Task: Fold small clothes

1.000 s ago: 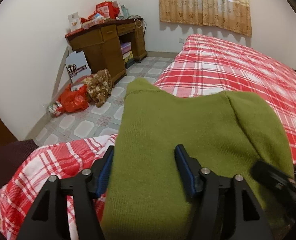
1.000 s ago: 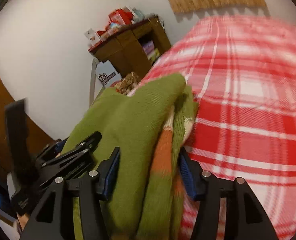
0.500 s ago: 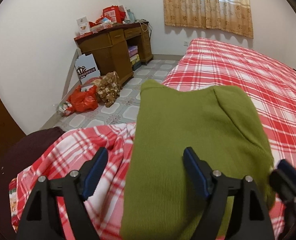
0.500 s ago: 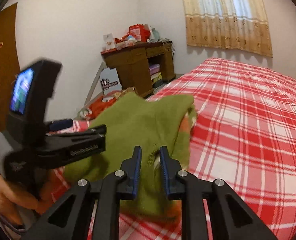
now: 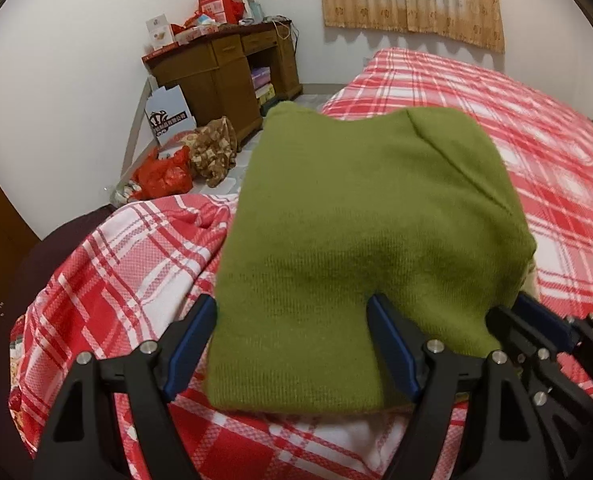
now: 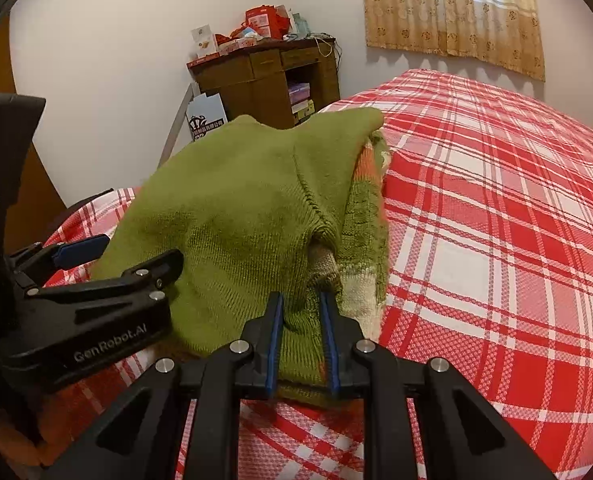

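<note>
Folded olive-green knit sweater sits mid-frame in the left wrist view, lying on the red-and-white plaid bed cover close to the bed's near-left corner. The left hand-held gripper is spread wide, its blue-lined fingers straddling the sweater's near edge, one at the left side edge and one over the cloth; whether they press on the knit I cannot tell. Its jaws have just been opening, with the sweater's near edge between them.

Over to the right wrist view: the right hand-held gripper is pressed nearly together, pinching the sweater's near-right edge, where orange and cream patterned layers peek out along the right side. Its jaws have just been closing on that knit.

Room to move: a broad stretch of plaid cover runs open to the right and toward the upper right of the frame. To the upper left, the bed edge drops to a tiled floor with a brown wooden desk piled with boxes, and a red plastic bag below it.
</note>
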The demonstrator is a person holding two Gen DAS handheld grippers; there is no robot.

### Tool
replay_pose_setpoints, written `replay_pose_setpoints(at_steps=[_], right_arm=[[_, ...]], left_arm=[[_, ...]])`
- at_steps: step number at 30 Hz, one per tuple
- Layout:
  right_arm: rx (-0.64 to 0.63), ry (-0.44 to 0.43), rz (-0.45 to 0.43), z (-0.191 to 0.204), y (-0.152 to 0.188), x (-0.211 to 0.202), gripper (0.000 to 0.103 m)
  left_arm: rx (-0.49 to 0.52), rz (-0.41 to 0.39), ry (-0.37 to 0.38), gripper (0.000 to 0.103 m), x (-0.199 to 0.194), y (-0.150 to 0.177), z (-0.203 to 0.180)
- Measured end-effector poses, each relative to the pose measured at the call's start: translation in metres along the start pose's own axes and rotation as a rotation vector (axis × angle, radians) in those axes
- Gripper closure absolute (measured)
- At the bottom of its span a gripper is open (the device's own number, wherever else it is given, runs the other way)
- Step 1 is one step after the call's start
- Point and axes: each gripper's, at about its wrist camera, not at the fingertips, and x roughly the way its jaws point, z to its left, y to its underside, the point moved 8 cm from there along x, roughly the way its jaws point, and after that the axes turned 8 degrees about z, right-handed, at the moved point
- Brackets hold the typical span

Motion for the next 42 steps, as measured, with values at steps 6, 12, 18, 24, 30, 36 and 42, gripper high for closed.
replay_pose_setpoints(at_steps=[6, 12, 18, 24, 30, 36, 42], right_arm=[[0.025, -0.031, 0.007, -0.004, 0.0, 0.002, 0.085], [0.014, 0.007, 0.035, 0.002, 0.005, -0.008, 0.085], [0.05, -0.006, 0.016, 0.003, 0.01, -0.023, 0.083], [0.055, -0.022, -0.06, 0.005, -0.001, -0.045, 0.083], [0.034, -0.007, -0.093, 0.002, -0.039, -0.039, 0.084], [0.012, -0.007, -0.018, -0.004, -0.078, 0.012, 0.084], [-0.004, 0.078, 0.039, -0.008, -0.087, 0.045, 0.085]], left_arm=[[0.008, 0.0, -0.013, 0.021, 0.0, 0.004, -0.003], [0.019, 0.009, 0.002, 0.021, -0.007, 0.014, -0.002], [0.008, 0.011, 0.024, 0.022, -0.015, 0.02, 0.0], [0.014, 0.01, 0.022, 0.022, -0.015, 0.02, -0.002], [0.021, 0.009, 0.012, 0.022, -0.014, 0.02, -0.003], [0.029, 0.009, 0.008, 0.021, -0.013, 0.02, -0.003], [0.052, 0.005, -0.001, 0.021, -0.013, 0.022, -0.005]])
